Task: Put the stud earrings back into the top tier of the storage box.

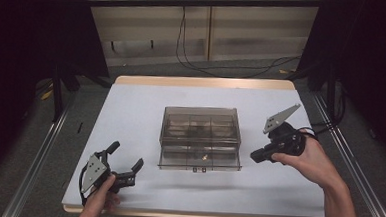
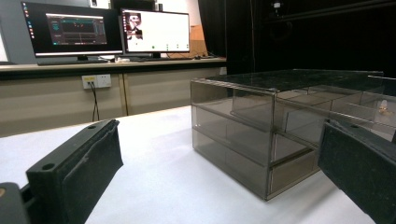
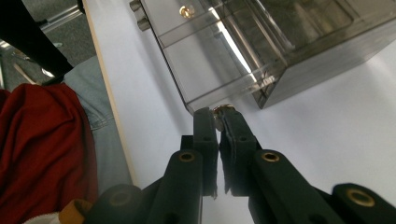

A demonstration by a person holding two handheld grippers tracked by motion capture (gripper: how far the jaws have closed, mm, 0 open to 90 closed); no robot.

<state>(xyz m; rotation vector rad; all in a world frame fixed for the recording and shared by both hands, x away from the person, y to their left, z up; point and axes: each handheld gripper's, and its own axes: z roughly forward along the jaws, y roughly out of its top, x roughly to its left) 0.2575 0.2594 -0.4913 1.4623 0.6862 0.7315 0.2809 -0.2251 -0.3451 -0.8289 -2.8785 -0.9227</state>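
Smoky drawer box (image 1: 199,134) blocking the counter (image 1: 131,110) centre, its lowest drawer (image 1: 199,159) pulled out toward the person, open white counter on both sides and behind

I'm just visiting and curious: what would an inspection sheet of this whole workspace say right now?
Surface: white table with a pale wooden edge.
Job's things: clear smoky drawer box, bottom drawer pulled out; a small gold piece pinched at the right gripper's tips.
Clutter: nothing seen.
Grippers: left gripper open, low on the table; right gripper shut on the gold piece.
Cables: black cable on the floor behind the table.
Surroundings: two lit monitors on a desk, black curtains.
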